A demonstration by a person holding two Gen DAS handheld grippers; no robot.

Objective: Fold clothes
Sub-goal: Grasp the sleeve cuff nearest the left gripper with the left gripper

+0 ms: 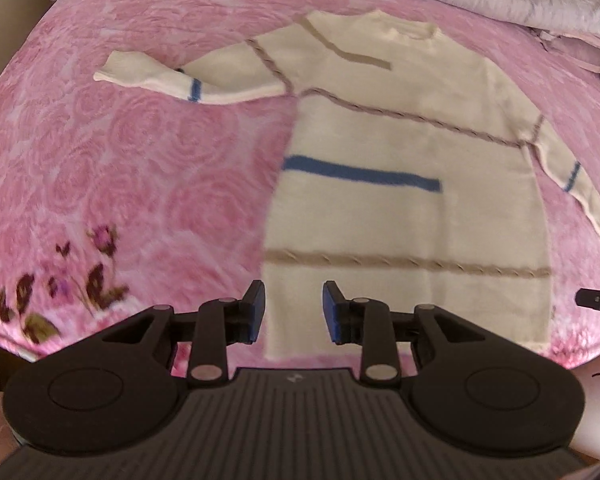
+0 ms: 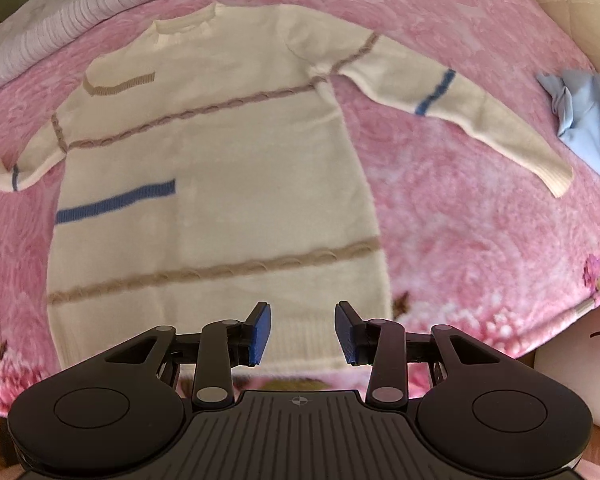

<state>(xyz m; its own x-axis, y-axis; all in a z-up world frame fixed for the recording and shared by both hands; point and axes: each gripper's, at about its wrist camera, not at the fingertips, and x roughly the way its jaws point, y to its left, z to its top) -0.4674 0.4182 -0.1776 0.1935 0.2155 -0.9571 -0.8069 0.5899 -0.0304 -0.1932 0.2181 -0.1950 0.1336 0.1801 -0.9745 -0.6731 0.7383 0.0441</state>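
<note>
The sweater (image 2: 220, 184) lies flat on the pink bed (image 2: 460, 220). Both tongs, left (image 1: 294, 312) and right (image 2: 304, 332), hang open and empty. I'd grab the sleeve (image 2: 460, 116) at two o'clock, then fold it inward.

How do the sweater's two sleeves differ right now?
In the right wrist view, the right-hand sleeve lies straight, stretched out toward the blue cloth. The left-hand sleeve looks bent, its cuff doubled back. Both are cream with one blue stripe, flat on the pink blanket.
</note>
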